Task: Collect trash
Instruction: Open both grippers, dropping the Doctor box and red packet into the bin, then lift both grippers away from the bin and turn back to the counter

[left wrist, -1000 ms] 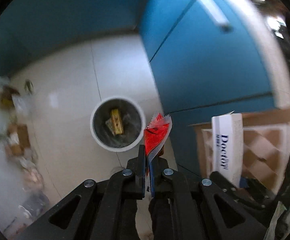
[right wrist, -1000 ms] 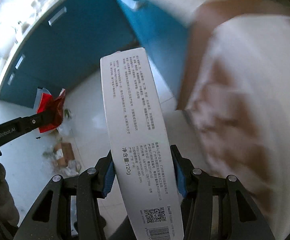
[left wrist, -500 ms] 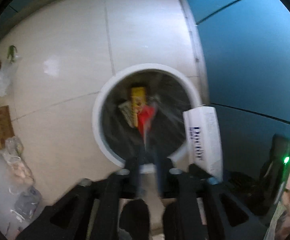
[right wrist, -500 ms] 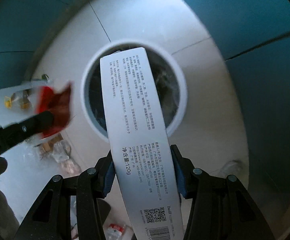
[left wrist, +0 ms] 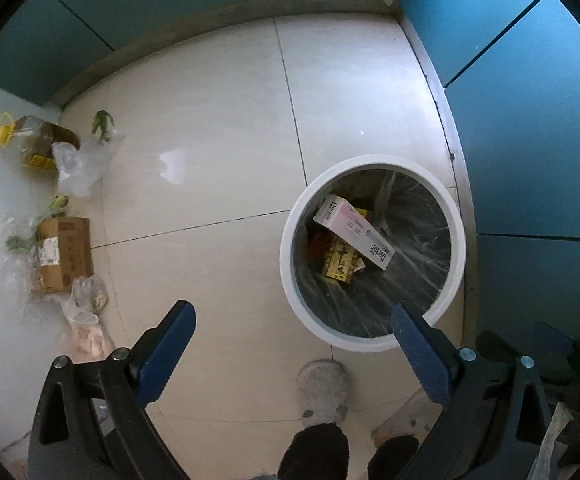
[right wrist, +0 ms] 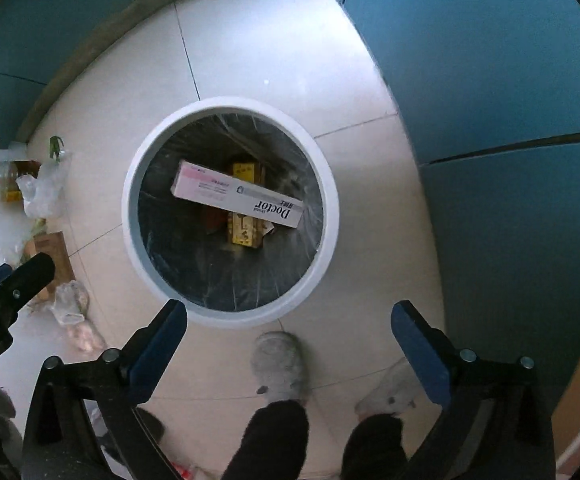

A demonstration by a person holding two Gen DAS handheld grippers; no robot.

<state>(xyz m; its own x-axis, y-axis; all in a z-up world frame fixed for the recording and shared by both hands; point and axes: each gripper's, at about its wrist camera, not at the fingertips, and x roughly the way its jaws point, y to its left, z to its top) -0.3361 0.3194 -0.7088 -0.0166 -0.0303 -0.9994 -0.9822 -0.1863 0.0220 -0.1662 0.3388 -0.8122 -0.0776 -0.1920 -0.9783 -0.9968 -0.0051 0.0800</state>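
A round white bin (left wrist: 290,240) with a dark liner stands on the tiled floor; it also shows in the right wrist view (right wrist: 130,216). Inside lie a white "Doctor" toothpaste box (left wrist: 353,231) (right wrist: 237,200) and a yellow box (left wrist: 340,264) (right wrist: 244,232). A dark red scrap (left wrist: 317,242) shows under them. My left gripper (left wrist: 292,324) is open and empty above the floor, left of the bin. My right gripper (right wrist: 289,322) is open and empty above the bin's near rim. The left gripper's finger (right wrist: 18,284) shows at the right view's left edge.
Loose litter lies along the left wall: a cardboard box (left wrist: 65,254), clear plastic bags (left wrist: 80,164), an oil bottle with yellow handle (left wrist: 30,140) and green scraps (left wrist: 102,124). Blue cabinets (left wrist: 530,120) stand right of the bin. The person's slippered feet (right wrist: 278,368) are below.
Both grippers opened. The red wrapper left my left gripper and the toothpaste box left my right gripper; the box now lies in the bin. The left view shifted left of the bin.
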